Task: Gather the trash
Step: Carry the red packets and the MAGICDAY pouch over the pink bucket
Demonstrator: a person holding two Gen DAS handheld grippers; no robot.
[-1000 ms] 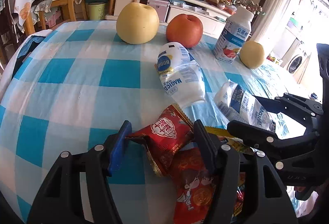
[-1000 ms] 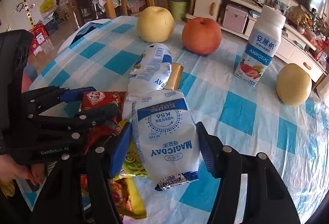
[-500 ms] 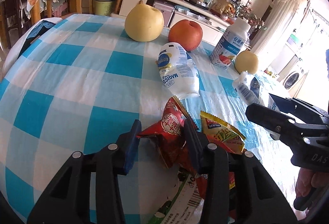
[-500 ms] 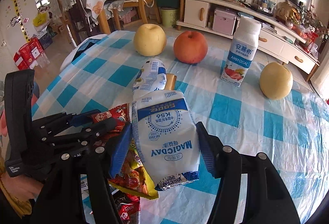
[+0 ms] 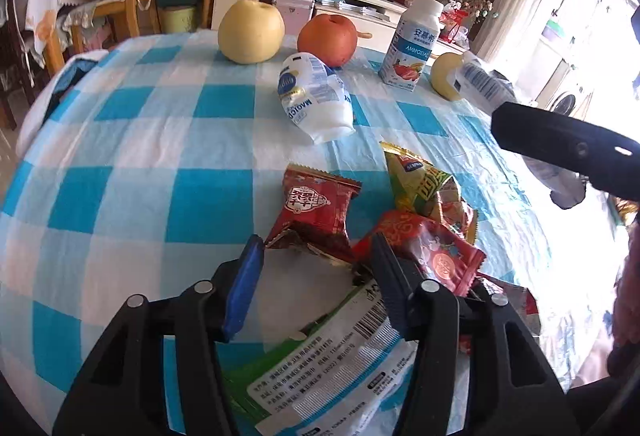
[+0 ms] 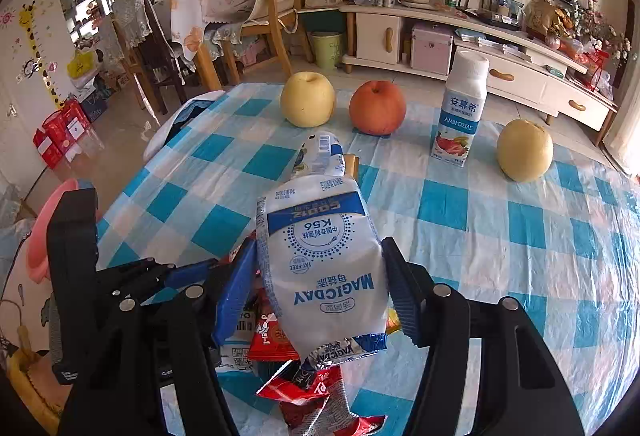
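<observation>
Checked tablecloth (image 6: 500,248), right gripper (image 6: 320,268) clamping milk pouch (image 6: 324,260)

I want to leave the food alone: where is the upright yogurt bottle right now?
In the right wrist view the upright yogurt bottle stands at the table's far side, between the red apple on its left and a yellow pear on its right.

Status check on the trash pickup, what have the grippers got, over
Right gripper shut on milk pouch, lifted. Left gripper opening over red wrapper, nothing gripped. Nothing in the way.
</observation>
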